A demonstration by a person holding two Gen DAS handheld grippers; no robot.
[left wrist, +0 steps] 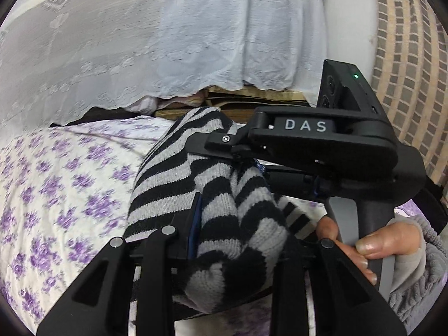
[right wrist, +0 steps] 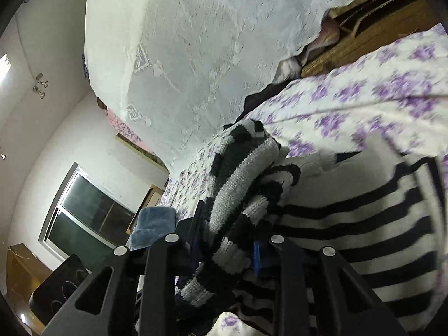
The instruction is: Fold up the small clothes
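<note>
Pinching the striped sweater [left wrist: 196, 196] in both the left gripper [left wrist: 221, 240] and right gripper [right wrist: 226, 240], narrow-fingered, lifts it off the bedsheet [left wrist: 56, 182] for folding.

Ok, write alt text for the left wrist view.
The left gripper is shut on a bunched black-and-grey striped knit garment, with the black right gripper clamped on it from the right. Below lies a white bedsheet with purple flowers; a white lace cloth hangs behind.

Black gripper [left wrist: 252, 151] w/ "DAS" label, silver screws, grey fleece sleeve [left wrist: 420, 266]
</note>
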